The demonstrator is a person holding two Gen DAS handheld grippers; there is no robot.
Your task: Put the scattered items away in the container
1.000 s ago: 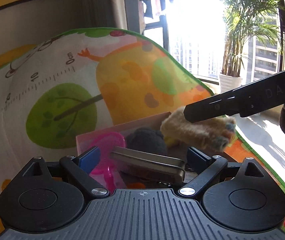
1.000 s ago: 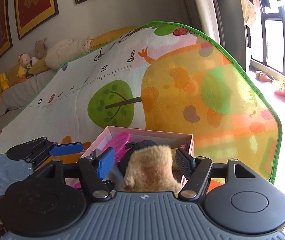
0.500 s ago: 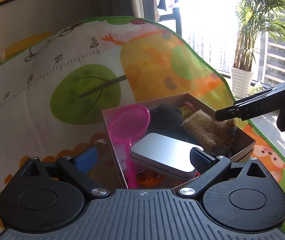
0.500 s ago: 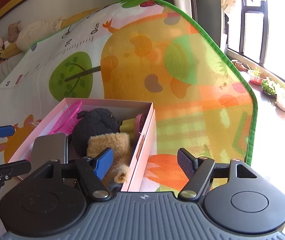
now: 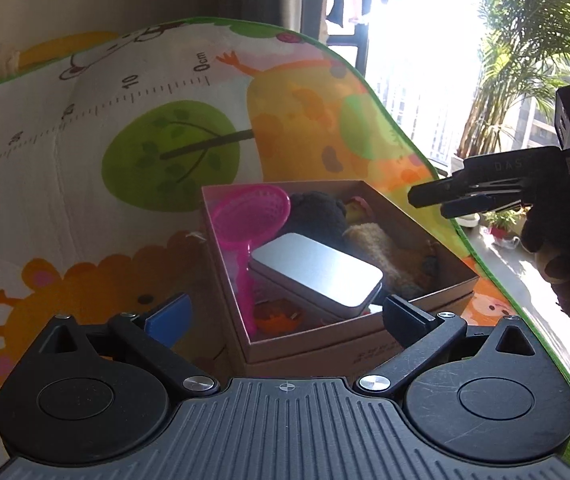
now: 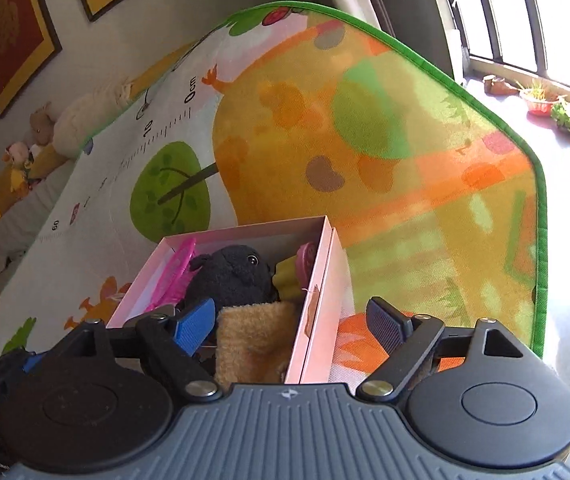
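"0cm" and "10" on play mat [image 5: 85, 184] ruler, "DAS" on right claw [image 5: 437, 200]

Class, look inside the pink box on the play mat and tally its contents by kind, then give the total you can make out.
Soft toys: 2, black plush, tan plush
Pink scoop net: 1
Silver tin: 1
Small yellow-and-pink toy: 1
Orange item, half hidden: 1
Total: 6
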